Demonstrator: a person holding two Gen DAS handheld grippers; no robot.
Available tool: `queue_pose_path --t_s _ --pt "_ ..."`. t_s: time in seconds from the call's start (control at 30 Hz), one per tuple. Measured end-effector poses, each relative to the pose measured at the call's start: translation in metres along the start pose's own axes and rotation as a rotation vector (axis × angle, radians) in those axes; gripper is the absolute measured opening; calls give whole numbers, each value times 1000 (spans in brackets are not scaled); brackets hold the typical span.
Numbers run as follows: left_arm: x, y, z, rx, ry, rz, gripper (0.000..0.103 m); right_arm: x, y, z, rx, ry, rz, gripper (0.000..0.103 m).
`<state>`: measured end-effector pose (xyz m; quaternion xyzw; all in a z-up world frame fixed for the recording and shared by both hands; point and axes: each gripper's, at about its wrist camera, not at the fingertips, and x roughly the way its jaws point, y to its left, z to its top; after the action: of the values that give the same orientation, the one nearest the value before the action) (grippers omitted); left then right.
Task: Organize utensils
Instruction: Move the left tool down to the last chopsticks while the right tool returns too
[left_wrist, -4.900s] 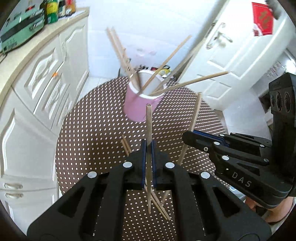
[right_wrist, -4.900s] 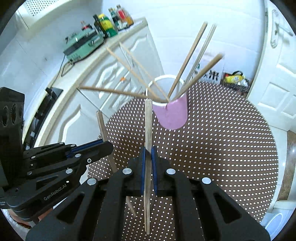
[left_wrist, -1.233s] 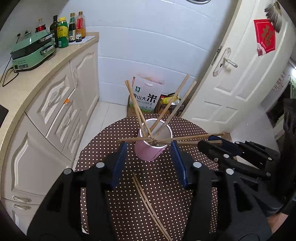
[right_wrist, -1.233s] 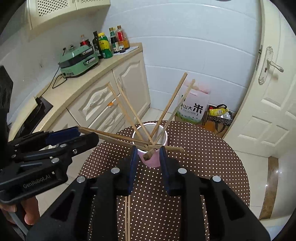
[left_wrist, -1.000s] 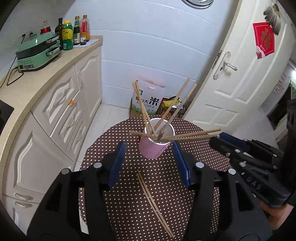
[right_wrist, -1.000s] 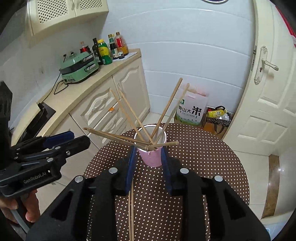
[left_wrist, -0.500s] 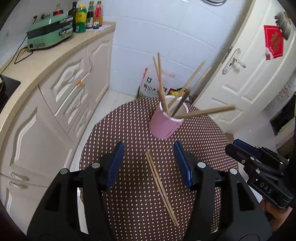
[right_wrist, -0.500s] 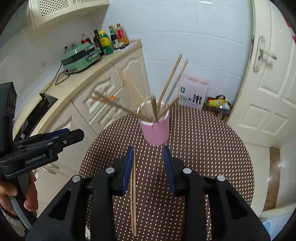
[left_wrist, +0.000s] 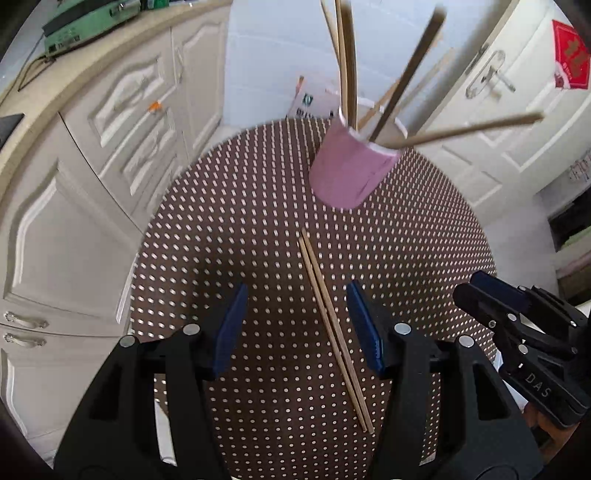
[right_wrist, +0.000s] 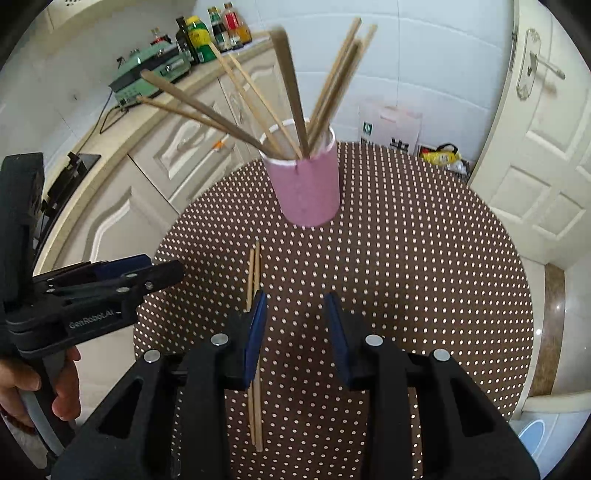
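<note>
A pink cup (left_wrist: 351, 170) (right_wrist: 306, 188) stands at the far side of the round dotted table (left_wrist: 229, 236) (right_wrist: 424, 258) with several wooden chopsticks (right_wrist: 295, 92) leaning out of it. Two loose chopsticks (left_wrist: 332, 325) (right_wrist: 255, 273) lie side by side on the table in front of the cup. My left gripper (left_wrist: 295, 325) is open and empty, low over the pair, its jaws either side of them. My right gripper (right_wrist: 295, 328) is open and empty, just right of the pair; its left finger (right_wrist: 255, 332) covers part of them. Each gripper shows in the other's view, the right one (left_wrist: 517, 332) and the left one (right_wrist: 110, 280).
White cabinets (left_wrist: 110, 147) with a beige countertop run along the left, with a green appliance (right_wrist: 147, 74) and bottles (right_wrist: 210, 29) on top. A white door (left_wrist: 498, 110) stands at the right. A rice bag (right_wrist: 391, 125) sits on the floor behind the table.
Both grippers let go of a chopstick each into the cup, pulled back open, and have now dropped low toward the table and the loose pair.
</note>
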<state>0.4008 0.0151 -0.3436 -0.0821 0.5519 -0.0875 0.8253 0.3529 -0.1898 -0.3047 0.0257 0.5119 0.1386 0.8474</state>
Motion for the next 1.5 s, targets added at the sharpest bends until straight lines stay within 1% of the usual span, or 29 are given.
queue_pose_path --t_s 0.3,0.63,0.83,1.13,1.37,1.5 --pt "57 -9 -4 21 126 23 55 24 -13 -5 11 66 1 31" --pt "88 -11 -4 13 191 49 55 44 -17 2 -3 109 16 31" --pt "97 -10 -4 9 210 62 55 51 -20 6 -11 124 23 31" --pt "105 -14 6 23 206 79 57 60 -18 10 -17 144 31 31" --pt "112 -22 11 48 199 89 62 63 -18 11 -17 150 31 31" --pt "114 -31 12 72 198 109 64 65 -17 11 -19 152 34 31"
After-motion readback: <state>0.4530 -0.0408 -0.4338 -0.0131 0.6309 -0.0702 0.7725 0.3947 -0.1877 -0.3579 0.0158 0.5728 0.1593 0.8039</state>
